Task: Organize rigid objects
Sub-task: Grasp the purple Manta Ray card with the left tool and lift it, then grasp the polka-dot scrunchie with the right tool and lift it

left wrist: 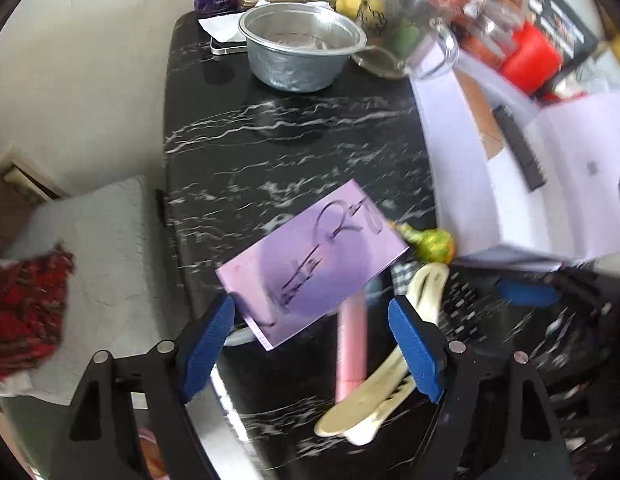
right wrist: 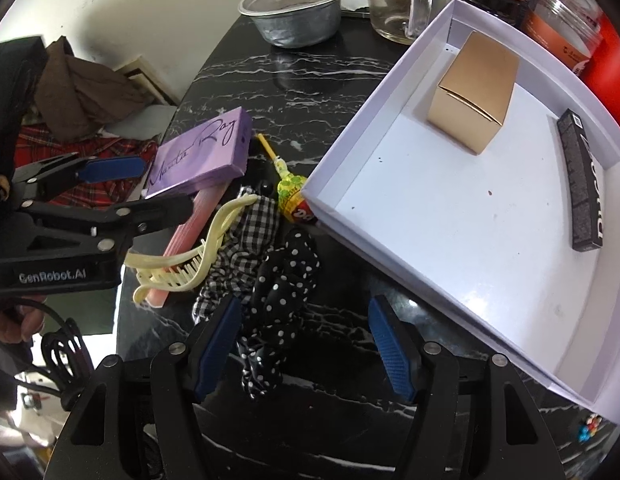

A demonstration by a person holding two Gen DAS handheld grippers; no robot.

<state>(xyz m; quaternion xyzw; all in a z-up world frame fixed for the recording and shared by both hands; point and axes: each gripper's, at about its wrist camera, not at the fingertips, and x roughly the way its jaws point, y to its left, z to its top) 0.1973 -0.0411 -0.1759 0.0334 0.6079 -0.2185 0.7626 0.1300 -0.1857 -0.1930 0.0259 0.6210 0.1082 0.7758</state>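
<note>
A purple flat box [left wrist: 314,264] [right wrist: 201,152] with handwriting lies on the black marble table, resting partly on a pink box [left wrist: 351,344] [right wrist: 193,224]. My left gripper [left wrist: 314,344] [right wrist: 149,184] is open, its jaws on either side of the purple box's near end, apart from it. A cream hair claw clip [left wrist: 374,392] [right wrist: 181,260] lies over the pink box. A lollipop [left wrist: 434,242] [right wrist: 287,184] lies beside them. My right gripper [right wrist: 305,344] is open and empty above a polka-dot scrunchie [right wrist: 277,304].
A white tray [right wrist: 350,152] [left wrist: 470,160] at the right holds a gold box [right wrist: 474,92] and a black slim box [right wrist: 584,180]. A metal bowl [left wrist: 299,46] [right wrist: 295,8], a glass mug [right wrist: 398,0] and jars stand at the back. A checked cloth [right wrist: 245,232] lies by the scrunchie.
</note>
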